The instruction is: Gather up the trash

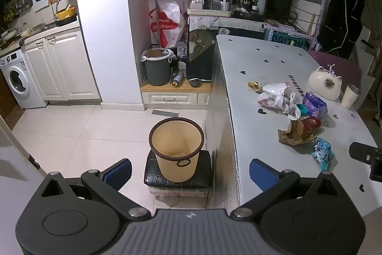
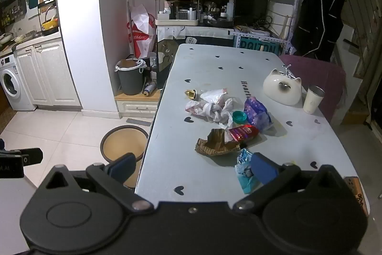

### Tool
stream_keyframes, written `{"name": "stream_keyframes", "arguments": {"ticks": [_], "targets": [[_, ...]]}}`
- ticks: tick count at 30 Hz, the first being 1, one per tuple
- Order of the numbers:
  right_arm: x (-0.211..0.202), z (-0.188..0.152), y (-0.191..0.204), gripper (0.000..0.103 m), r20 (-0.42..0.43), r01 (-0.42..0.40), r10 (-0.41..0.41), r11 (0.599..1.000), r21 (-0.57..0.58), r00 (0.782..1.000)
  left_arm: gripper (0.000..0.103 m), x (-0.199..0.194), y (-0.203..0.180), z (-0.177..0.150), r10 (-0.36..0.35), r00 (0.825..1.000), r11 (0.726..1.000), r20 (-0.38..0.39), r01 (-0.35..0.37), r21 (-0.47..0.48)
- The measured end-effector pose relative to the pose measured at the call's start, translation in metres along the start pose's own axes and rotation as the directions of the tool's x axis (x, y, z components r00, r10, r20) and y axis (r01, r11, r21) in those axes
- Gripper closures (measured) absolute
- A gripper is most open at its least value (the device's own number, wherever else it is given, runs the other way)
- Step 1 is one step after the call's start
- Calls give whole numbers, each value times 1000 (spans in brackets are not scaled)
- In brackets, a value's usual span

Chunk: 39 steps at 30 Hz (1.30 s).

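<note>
Trash lies on the white table: a blue wrapper nearest, a brown paper piece, a red packet, a purple packet, a teal lid, crumpled plastic and a small gold wrapper. The same pile shows in the left wrist view, with the brown paper and the blue wrapper. A beige bin stands on a stool left of the table. My left gripper is open above the bin. My right gripper is open and empty over the table's near edge, its right finger beside the blue wrapper.
A white cat-shaped dish and a cup stand at the table's right. A purple chair is behind them. A grey lined bin stands in the alcove. Kitchen cabinets and a washing machine are at the left.
</note>
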State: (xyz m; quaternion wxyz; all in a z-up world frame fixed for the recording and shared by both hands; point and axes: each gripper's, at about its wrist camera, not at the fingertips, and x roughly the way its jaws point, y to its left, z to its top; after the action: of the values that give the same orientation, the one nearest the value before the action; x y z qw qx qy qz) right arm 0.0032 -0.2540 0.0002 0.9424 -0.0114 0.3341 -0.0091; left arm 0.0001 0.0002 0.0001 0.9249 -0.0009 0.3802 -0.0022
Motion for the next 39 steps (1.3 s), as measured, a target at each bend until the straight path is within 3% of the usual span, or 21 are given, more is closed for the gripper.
{"name": "stream_keyframes", "arguments": {"ticks": [39], "targets": [[-4,-1,5,0,3,11,-11,1000,-9,1000,0,0,-4,3,-8,1000,1000,4,8,2]]}}
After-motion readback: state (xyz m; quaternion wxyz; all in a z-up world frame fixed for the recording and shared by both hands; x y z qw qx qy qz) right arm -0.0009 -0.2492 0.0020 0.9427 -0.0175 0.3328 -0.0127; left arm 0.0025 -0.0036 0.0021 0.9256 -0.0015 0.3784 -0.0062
